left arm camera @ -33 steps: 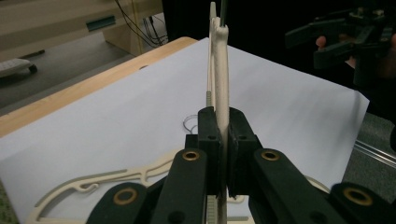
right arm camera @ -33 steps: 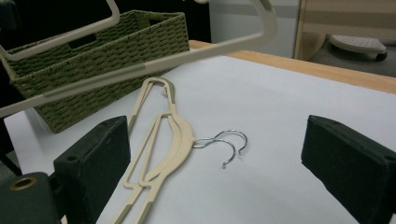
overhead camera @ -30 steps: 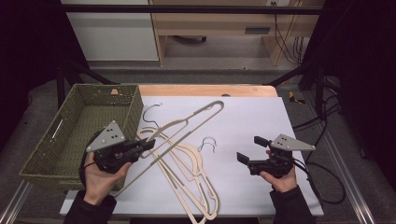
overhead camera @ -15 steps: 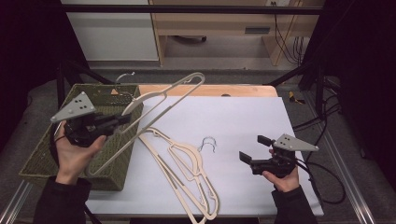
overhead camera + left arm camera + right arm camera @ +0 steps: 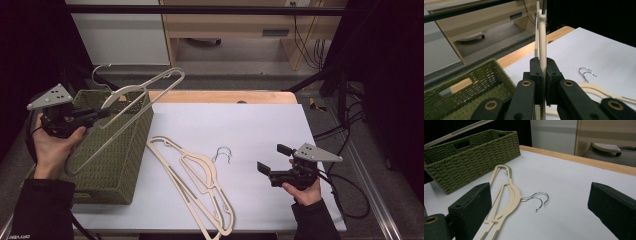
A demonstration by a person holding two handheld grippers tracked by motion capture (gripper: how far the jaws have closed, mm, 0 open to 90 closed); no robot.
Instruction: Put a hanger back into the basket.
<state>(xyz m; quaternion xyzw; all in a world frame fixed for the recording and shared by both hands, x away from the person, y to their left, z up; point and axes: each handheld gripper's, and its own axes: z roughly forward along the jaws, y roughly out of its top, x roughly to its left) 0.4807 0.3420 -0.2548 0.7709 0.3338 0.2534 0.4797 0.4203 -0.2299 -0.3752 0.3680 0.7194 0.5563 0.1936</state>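
Observation:
My left gripper (image 5: pixel 97 114) is shut on a cream plastic hanger (image 5: pixel 150 82) and holds it tilted in the air over the green woven basket (image 5: pixel 115 150) at the table's left. In the left gripper view the gripper (image 5: pixel 543 67) pinches the thin hanger bar (image 5: pixel 542 37) edge-on between its jaws, with the basket (image 5: pixel 474 80) below. Two more cream hangers (image 5: pixel 195 170) with metal hooks lie stacked on the white sheet. My right gripper (image 5: pixel 271 158) rests open to their right, nothing between its jaws. The right gripper view looks past the open gripper (image 5: pixel 541 205) at those hangers (image 5: pixel 509 195).
A white sheet (image 5: pixel 260 125) covers the wooden table, whose far edge (image 5: pixel 225 95) shows beyond it. The basket (image 5: pixel 474 160) stands at the sheet's left border. Cables (image 5: pixel 345 185) trail off the table's right side. A wooden cabinet and a black frame stand behind the table.
My left gripper has carried the hanger up and to the left, from above the sheet to above the basket. The right gripper and the two lying hangers have stayed put.

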